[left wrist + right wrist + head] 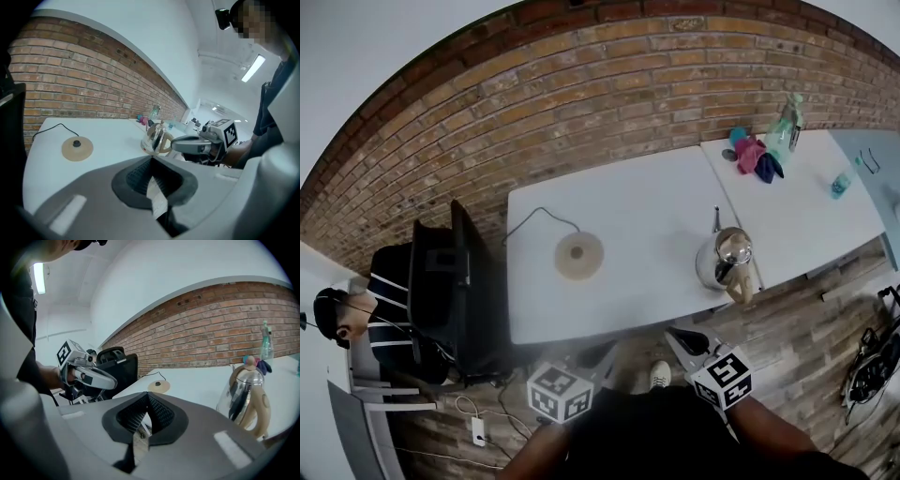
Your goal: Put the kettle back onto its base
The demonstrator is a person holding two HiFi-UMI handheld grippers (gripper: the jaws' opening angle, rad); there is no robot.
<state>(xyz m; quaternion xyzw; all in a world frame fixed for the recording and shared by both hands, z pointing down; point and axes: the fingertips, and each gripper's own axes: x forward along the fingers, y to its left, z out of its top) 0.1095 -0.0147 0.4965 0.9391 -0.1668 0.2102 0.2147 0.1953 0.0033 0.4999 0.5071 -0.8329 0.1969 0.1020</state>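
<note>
The polished steel gooseneck kettle with a beige handle [724,261] stands close to the front edge of the white worktop [628,206]. A clumsy approach could nudge it over that edge. The smooth curved handle may also pivot in a narrow grip, so the kettle could swing. The round beige base with a black cord [578,255] looks light, and an off-centre landing could shove it aside.

The 2 grippers hang short of the worktop, touching nothing. The right gripper [147,420] has its pads pressed together and is empty, with the kettle ahead to its right. The left gripper [150,180] is likewise closed and empty. It faces the base, well apart from the kettle.
</note>
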